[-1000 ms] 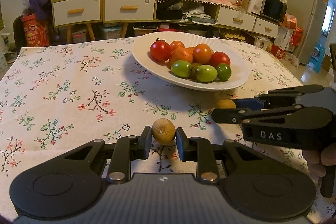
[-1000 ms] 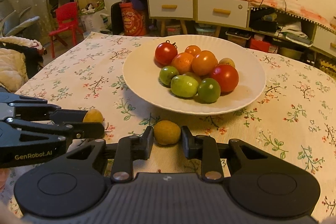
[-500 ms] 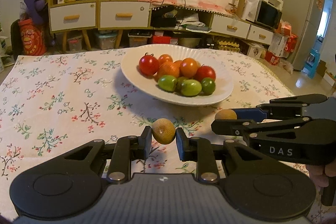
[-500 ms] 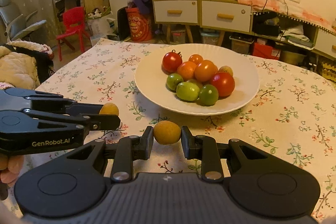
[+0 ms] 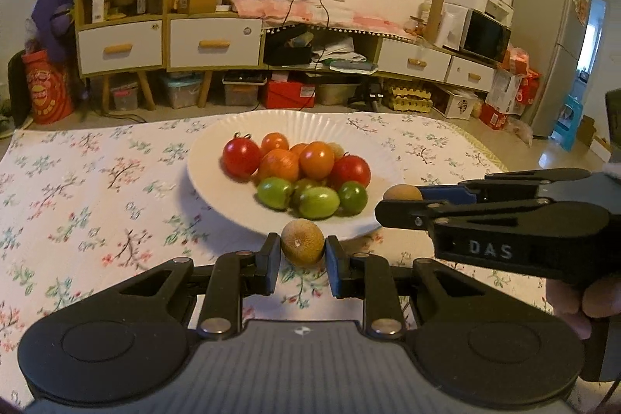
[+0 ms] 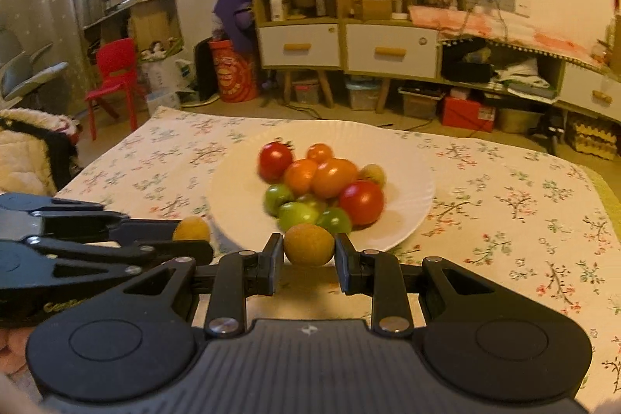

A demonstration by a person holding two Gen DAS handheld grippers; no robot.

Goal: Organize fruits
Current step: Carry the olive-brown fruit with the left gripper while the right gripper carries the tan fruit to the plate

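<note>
Jaws of left gripper (image 5: 302,253) pinching a brownish-yellow fruit (image 5: 302,242); jaws of right gripper (image 6: 308,257) clamped on a second yellow fruit (image 6: 309,245). Both fruits off the floral tablecloth (image 5: 97,204), now overlapping the near rim of the white plate (image 5: 217,142) at frame centre; a second ago well short of it. Plate and its pile of tomatoes (image 5: 299,173) lower in frame than before. Right gripper at right edge of left view, as earlier.

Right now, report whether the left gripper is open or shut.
Shut: the left gripper has its pads pressed on a small brownish-yellow fruit, held near the white plate.
</note>
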